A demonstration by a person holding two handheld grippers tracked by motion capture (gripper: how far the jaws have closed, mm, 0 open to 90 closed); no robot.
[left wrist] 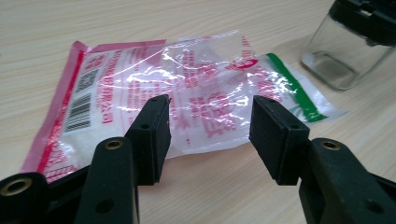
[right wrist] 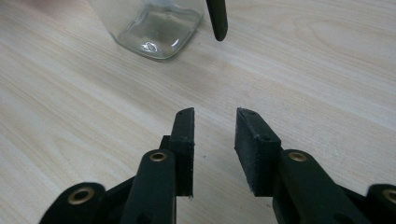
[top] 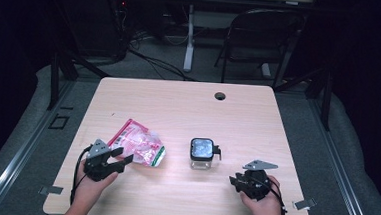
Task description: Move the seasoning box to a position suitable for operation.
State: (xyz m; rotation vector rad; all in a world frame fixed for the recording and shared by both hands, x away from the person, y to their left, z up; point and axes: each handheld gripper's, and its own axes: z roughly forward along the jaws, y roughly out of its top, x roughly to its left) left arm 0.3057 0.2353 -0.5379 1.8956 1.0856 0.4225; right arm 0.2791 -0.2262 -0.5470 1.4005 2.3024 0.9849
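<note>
While both tools sit low near the front edge of the table (top: 189, 95), the plastic bag (top: 138, 143) lies flat left of ctr, w/ the glass jar (top: 201, 154) upright just right of it. Left gripper (top: 124, 156) jaws released, bag edge just beyond tips, untouched. Right gripper (top: 234, 181) jaws apart, holding nothing, jar near but apart.

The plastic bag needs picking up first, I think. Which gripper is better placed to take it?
Left. The left gripper sits open right at the plastic bag; the right gripper is beyond the glass jar.
</note>
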